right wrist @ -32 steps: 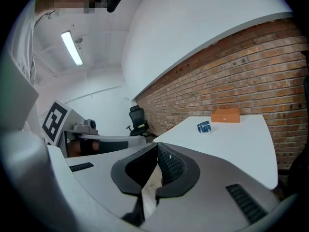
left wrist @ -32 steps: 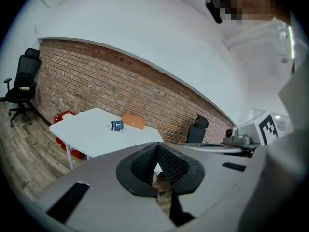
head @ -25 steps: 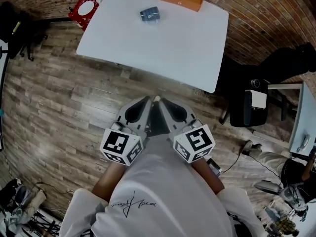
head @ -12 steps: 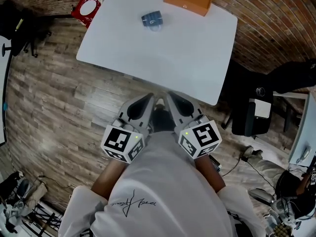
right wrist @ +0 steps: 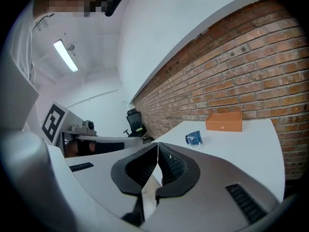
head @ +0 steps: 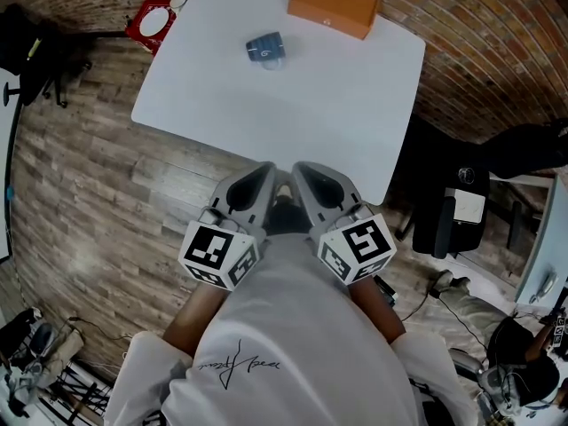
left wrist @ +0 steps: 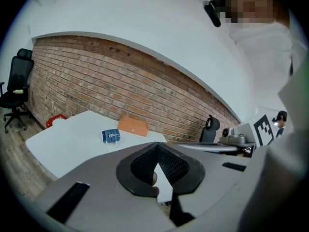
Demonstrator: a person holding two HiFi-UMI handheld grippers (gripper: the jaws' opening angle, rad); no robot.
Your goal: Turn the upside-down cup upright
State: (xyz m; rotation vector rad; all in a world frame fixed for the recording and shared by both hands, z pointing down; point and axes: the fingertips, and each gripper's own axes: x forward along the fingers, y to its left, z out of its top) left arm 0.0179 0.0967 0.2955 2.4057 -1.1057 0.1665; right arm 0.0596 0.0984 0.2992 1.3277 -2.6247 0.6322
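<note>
Reaching not yet begun: left tongs and right tongs sit side by side at frame centre in the head view, short of the table, both clenched on nothing. Blue cup stands on the table at upper centre, apparently mouth-down, with the orange box near it to the upper right. To do it well: release one pair on approach, grip the cup's side wall, lift clear, rotate half a turn, set down away from the box.
</note>
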